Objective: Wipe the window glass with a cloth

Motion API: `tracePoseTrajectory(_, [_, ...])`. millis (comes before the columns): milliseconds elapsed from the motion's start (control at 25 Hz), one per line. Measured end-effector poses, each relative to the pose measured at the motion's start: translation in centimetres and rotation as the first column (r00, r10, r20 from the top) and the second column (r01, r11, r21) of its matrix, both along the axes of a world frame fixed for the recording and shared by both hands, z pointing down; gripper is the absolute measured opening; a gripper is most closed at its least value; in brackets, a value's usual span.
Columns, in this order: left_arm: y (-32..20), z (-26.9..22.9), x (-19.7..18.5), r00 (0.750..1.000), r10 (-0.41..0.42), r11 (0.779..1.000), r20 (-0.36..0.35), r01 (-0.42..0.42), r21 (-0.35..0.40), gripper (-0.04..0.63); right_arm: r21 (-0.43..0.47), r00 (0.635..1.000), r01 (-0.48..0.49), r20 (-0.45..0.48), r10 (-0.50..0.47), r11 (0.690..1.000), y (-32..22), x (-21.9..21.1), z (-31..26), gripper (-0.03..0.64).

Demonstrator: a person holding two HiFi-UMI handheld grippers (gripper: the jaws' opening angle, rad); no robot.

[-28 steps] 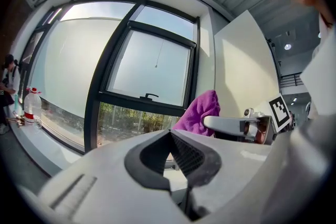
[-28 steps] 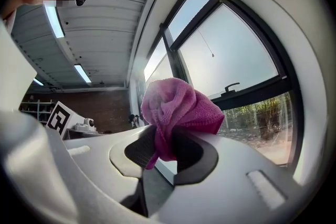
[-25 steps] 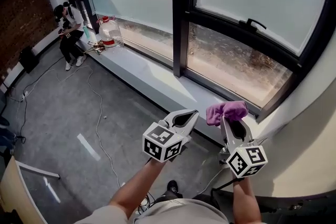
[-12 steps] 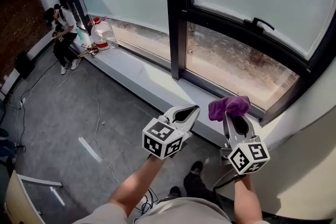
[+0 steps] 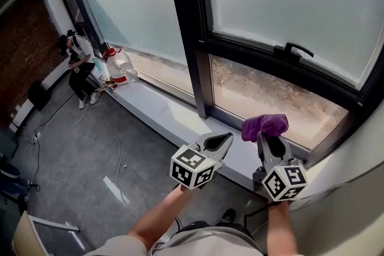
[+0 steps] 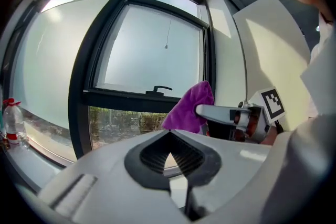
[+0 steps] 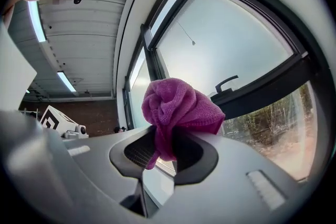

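Both claws are sitting closer to the window than a second ago. The sill [image 5: 174,117], which was lying ahead of them, is now running under their tips, and the dark frame is filling more of the head view. Judgement: the person is stepping in toward the window, and the approach is nearly done.

Right claw [image 5: 268,139] is gripping the purple cloth [image 5: 264,125]. Its jaws are closing on a narrow fold, and the rest is bunching into a loose ball above the tips.

Left claw [image 5: 224,139] is holding nothing, with its jaws together and only the small pad hollow showing between them. It is hanging just beside the right claw, apart from the cloth.

Window glass [image 5: 273,93] is not being touched yet. The cloth is hovering over the inner edge of the sill, in front of the clear lower pane and below the handle [image 5: 298,48].

Judgement: wiping is not under way and this is the lead-in. The next move is calling for a lift and a push forward until the cloth is pressing on the pane. Risks are that the bunched ball is offering only a small contact patch and that the thin fold may pull out under drag.

Water bottle [image 5: 120,68] and a seated person [image 5: 77,60] are staying at the far left end of the sill, well apart from the work.
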State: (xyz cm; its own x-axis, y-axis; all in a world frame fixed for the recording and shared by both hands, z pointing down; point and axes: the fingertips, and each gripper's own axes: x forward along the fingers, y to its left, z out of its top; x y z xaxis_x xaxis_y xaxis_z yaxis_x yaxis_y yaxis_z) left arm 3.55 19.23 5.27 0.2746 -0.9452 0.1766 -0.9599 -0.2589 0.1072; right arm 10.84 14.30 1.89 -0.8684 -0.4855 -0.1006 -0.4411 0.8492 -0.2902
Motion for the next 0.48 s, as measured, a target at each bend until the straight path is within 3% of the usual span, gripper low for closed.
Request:
tracePoseTrajectory(240, [-6.1, -0.2, 0.5, 0.998, 0.065, 0.998, 0.023, -0.065, -0.017, 0.0, -0.029, 0.998, -0.055, -0.004, 0.055, 0.998, -5.4, 0.4, 1.0, 0.115])
tracePoseTrajectory(480, [-11.5, 1.3, 2.1, 0.975, 0.22, 0.975, 0.011, -0.219, -0.037, 0.0, -0.061, 0.974, -0.221, -0.055, 0.218, 0.973, -9.5, 2.9, 3.3, 0.115])
